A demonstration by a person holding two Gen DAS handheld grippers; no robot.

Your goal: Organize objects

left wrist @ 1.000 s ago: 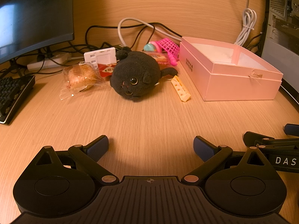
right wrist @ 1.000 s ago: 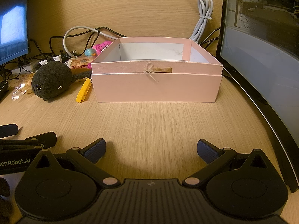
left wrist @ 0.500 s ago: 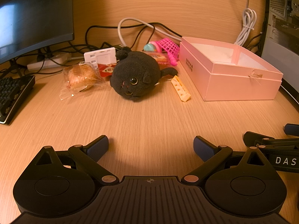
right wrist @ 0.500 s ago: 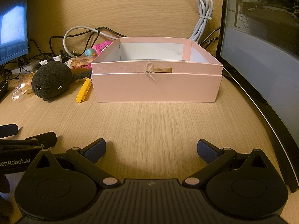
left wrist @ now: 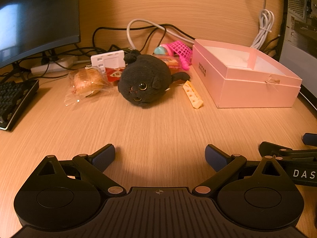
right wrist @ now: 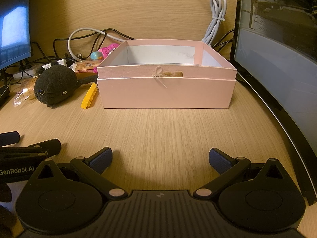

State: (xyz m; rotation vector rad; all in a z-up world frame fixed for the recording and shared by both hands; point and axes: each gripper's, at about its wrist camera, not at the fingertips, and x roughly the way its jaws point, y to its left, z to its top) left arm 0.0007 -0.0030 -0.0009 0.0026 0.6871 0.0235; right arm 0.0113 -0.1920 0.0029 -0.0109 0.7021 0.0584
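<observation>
Fingers: left gripper [left wrist: 160,154] and right gripper [right wrist: 160,157] both spread wide, empty | pink box [right wrist: 166,87] empty on worktop [right wrist: 158,130] | plush [left wrist: 145,83], yellow piece [left wrist: 193,94], snacks beside it | progress: nothing boxed yet
</observation>
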